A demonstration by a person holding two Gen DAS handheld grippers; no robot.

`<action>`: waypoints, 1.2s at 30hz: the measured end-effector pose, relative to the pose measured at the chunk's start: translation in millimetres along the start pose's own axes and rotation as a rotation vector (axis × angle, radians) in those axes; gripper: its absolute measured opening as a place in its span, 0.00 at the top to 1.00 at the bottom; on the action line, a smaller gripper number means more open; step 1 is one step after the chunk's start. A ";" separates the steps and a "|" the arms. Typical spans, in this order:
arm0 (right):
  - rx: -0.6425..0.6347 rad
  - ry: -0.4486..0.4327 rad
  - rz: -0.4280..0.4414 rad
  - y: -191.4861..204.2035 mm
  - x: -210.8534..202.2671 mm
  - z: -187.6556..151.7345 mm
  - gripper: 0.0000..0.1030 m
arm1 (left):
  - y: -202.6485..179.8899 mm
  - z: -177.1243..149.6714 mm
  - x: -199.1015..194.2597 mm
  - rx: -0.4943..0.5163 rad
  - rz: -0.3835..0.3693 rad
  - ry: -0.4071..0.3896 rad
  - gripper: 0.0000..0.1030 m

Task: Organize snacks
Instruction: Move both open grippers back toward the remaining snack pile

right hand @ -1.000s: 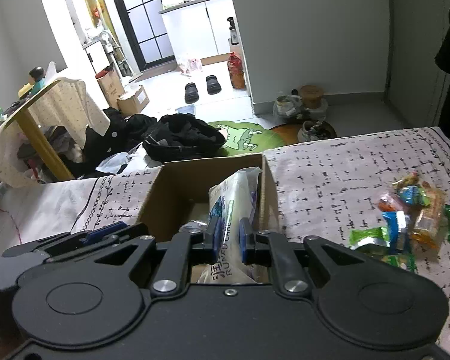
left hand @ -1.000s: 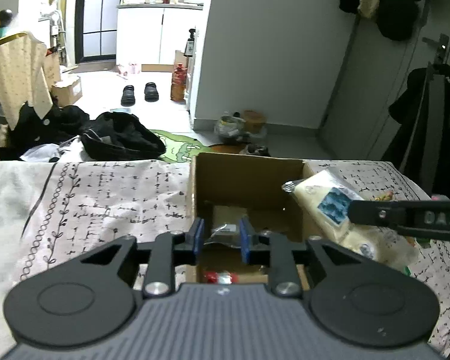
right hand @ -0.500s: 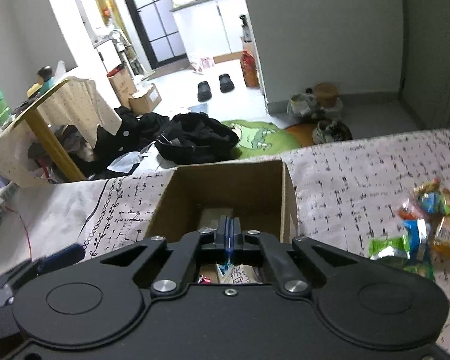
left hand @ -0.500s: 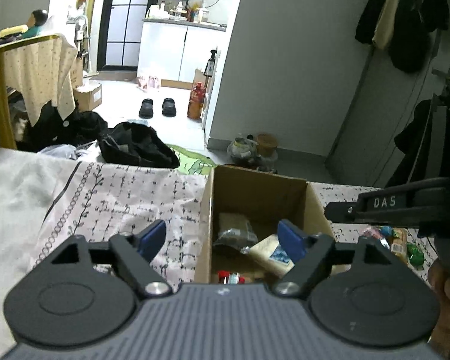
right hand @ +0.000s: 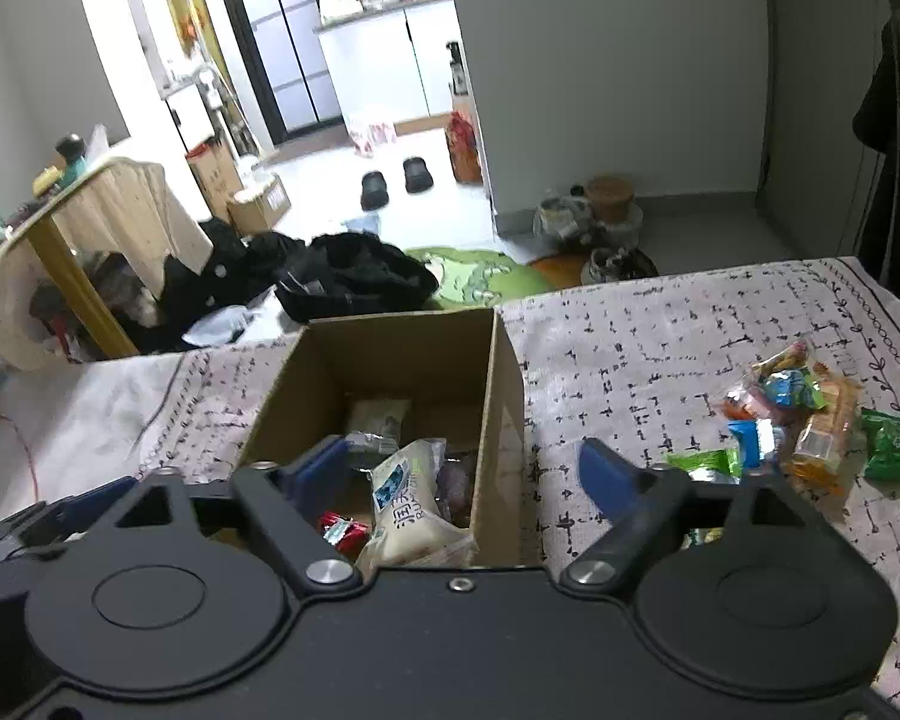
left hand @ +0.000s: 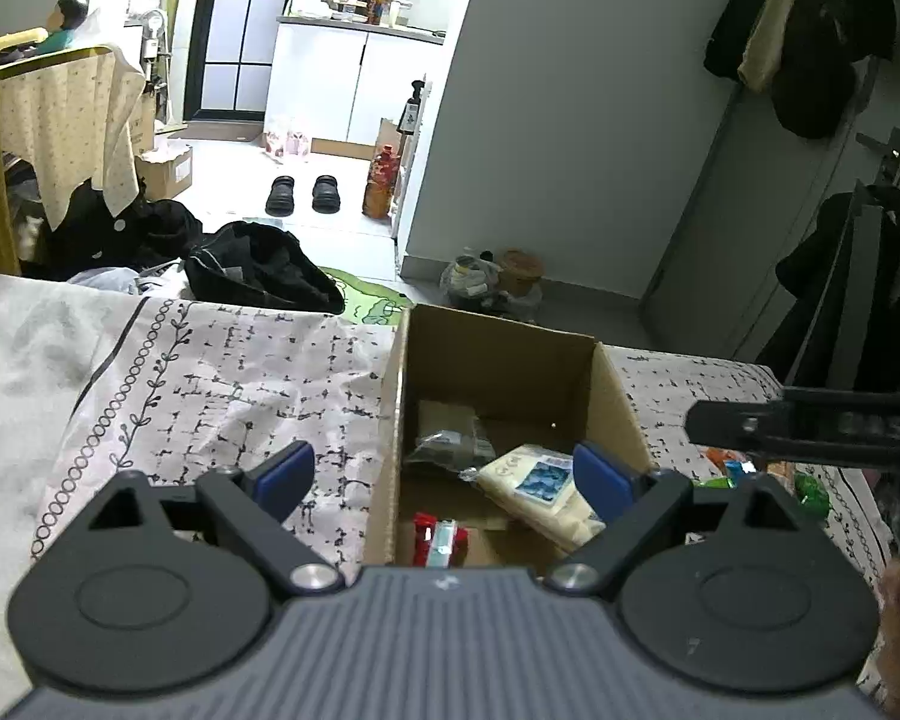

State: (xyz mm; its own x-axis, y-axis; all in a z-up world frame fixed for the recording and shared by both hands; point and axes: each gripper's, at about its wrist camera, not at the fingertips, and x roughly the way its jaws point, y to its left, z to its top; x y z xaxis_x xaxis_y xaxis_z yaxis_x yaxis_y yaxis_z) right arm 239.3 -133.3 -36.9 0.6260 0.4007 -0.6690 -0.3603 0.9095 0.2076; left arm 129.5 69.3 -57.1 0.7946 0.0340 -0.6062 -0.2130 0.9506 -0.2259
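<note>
An open cardboard box [left hand: 498, 354] [right hand: 504, 396] stands on the patterned cloth. Inside lie a pale bread bag with a blue label [left hand: 540, 492] [right hand: 411, 504], a grey-green packet [left hand: 450, 438] [right hand: 378, 420] and a red wrapper [left hand: 441, 543] [right hand: 342, 531]. My left gripper [left hand: 444, 474] is open and empty, above the box's near left wall. My right gripper [right hand: 468, 474] is open and empty, above the box's near right wall. A pile of loose colourful snack packets [right hand: 798, 420] lies on the cloth to the right of the box; its edge shows in the left wrist view [left hand: 744, 471].
The patterned cloth [left hand: 222, 372] [right hand: 642, 348] covers the surface on both sides of the box. The right gripper's body [left hand: 810, 426] juts in at the right of the left wrist view. Beyond the far edge lie dark bags [right hand: 354, 276] and a green rug [right hand: 480, 276] on the floor.
The right gripper let go of the bread bag, which now lies in the box, and opened wide. The left gripper opened too. Both have drawn back and up from the box.
</note>
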 end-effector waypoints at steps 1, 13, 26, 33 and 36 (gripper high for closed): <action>0.002 -0.003 -0.002 -2.8 -3.7 -0.9 0.14 | -1.2 0.3 0.0 0.001 -0.004 0.007 0.10; 0.035 -0.041 -0.027 -38.1 -39.0 -11.3 0.00 | -19.6 -3.0 -5.9 0.019 -0.073 0.049 0.00; 0.123 -0.066 -0.081 -91.4 -70.6 -16.8 0.00 | -67.4 5.8 -7.8 0.200 -0.187 0.115 0.00; 0.106 -0.081 -0.165 -121.7 -82.8 -29.4 0.00 | -87.4 15.5 -1.6 0.251 -0.203 0.125 0.00; 0.120 -0.076 -0.175 -133.9 -86.4 -34.8 0.00 | -95.6 15.0 0.3 0.272 -0.195 0.123 0.00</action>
State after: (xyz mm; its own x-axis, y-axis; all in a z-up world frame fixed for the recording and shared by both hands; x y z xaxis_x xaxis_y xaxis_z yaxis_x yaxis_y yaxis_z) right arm 209.4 -293.5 -31.8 0.7236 0.2391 -0.6475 -0.1598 0.9706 0.1799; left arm 158.6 -17.0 -24.2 0.7277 -0.1777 -0.6625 0.1078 0.9835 -0.1454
